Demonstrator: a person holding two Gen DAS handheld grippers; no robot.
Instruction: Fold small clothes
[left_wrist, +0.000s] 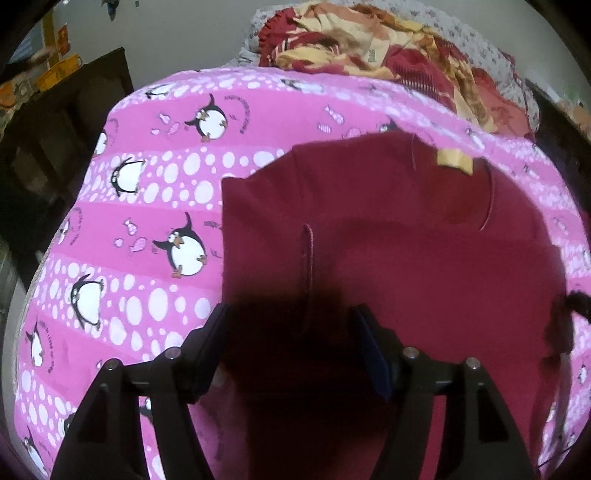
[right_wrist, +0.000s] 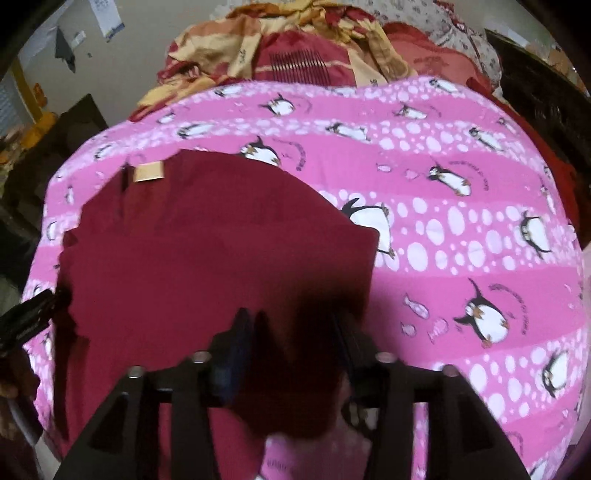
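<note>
A small maroon shirt (left_wrist: 406, 240) lies spread on a pink penguin-print sheet (left_wrist: 147, 192), neck and tan label (left_wrist: 452, 158) at the far end. My left gripper (left_wrist: 291, 317) hangs over the shirt's near left part, jaws wide apart, nothing between them; its shadow falls on the cloth. In the right wrist view the same shirt (right_wrist: 207, 240) lies left of centre with its label (right_wrist: 147, 171) at the far left. My right gripper (right_wrist: 295, 325) is over the shirt's near right edge, jaws apart. The left gripper's tip (right_wrist: 29, 317) shows at the shirt's left edge.
A heap of red and yellow clothes (left_wrist: 369, 44) lies beyond the sheet, also in the right wrist view (right_wrist: 295, 48). Dark wooden furniture (left_wrist: 55, 129) stands at the left. Bare pink sheet (right_wrist: 461, 258) stretches right of the shirt.
</note>
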